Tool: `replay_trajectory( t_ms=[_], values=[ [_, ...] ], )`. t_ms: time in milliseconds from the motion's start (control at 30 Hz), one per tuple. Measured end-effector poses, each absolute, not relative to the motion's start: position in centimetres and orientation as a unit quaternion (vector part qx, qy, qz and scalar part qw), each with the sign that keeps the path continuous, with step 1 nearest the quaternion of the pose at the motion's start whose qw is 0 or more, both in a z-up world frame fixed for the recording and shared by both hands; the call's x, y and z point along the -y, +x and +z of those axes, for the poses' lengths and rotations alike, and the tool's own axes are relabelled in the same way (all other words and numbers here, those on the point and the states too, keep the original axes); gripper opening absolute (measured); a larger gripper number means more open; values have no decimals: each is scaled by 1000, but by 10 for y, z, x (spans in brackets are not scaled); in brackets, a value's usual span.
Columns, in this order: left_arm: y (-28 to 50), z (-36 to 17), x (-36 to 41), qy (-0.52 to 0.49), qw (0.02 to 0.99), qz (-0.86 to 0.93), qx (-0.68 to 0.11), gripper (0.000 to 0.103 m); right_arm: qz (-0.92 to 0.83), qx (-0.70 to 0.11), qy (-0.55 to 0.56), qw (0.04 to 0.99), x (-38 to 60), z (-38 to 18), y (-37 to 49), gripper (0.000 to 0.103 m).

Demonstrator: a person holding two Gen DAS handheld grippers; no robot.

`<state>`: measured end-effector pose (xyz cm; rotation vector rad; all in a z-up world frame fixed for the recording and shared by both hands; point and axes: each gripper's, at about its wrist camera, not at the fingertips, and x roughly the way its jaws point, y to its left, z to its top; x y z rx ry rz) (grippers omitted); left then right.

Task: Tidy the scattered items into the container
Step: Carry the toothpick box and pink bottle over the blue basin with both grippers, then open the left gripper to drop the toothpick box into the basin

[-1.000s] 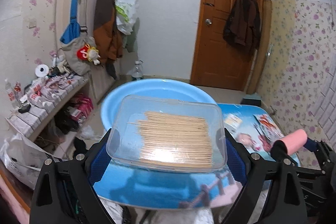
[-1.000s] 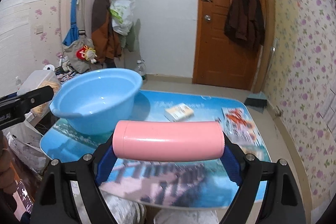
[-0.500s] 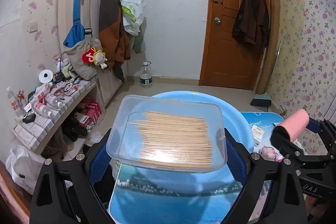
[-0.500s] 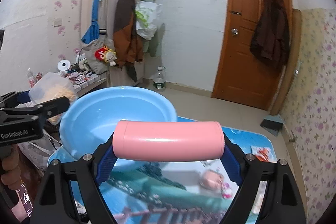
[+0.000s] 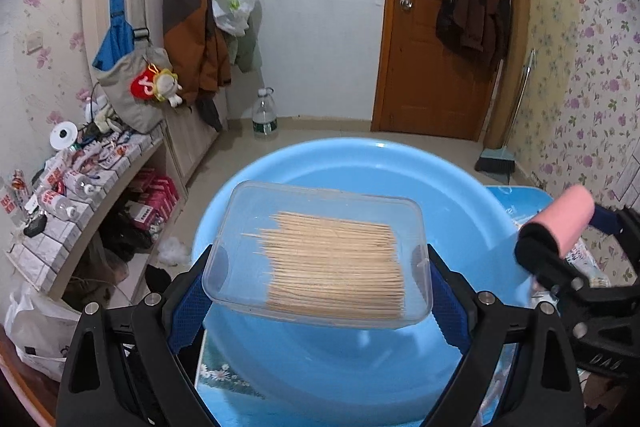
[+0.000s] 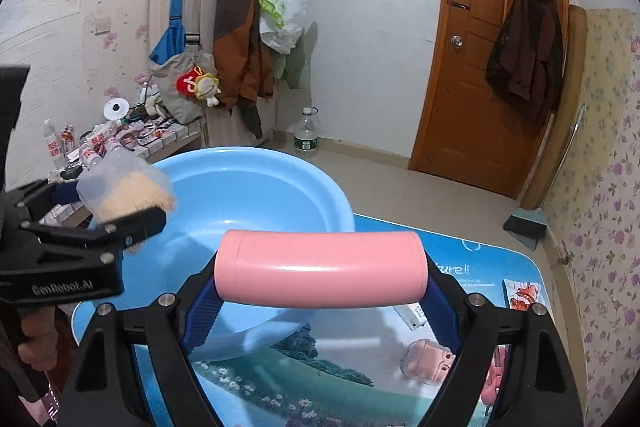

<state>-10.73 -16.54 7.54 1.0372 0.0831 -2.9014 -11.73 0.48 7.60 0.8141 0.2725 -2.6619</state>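
Observation:
My left gripper (image 5: 320, 267) is shut on a clear plastic box of toothpicks (image 5: 320, 255) and holds it over the near part of the blue basin (image 5: 400, 179). My right gripper (image 6: 320, 275) is shut on a pink cylinder (image 6: 320, 273) and holds it above the basin's (image 6: 248, 187) right rim. The left gripper with the toothpick box (image 6: 124, 189) shows at the left of the right wrist view. The right gripper with the pink cylinder (image 5: 560, 219) shows at the right of the left wrist view.
The basin stands on a blue picture-printed table (image 6: 480, 267). A pink earbud case (image 6: 428, 363), a white remote (image 6: 412, 315) and a small packet (image 6: 524, 295) lie on it at the right. A cluttered shelf (image 5: 80, 167) is left. A door (image 5: 432, 27) is behind.
Both grippers have moved left and forward over the basin with their loads. The basin now fills more of both views.

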Motion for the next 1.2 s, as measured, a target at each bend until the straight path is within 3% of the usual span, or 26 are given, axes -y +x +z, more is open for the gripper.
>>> replay_trajectory(
  t_ms=[567, 1200],
  values=[
    [-129, 42, 148, 385, 18, -923, 6, 95, -938, -86, 296, 160, -11, 64, -135, 88],
    [-105, 66, 166, 345, 41, -938, -3, 102, -936, -96, 295, 167, 0, 67, -130, 88]
  ],
)
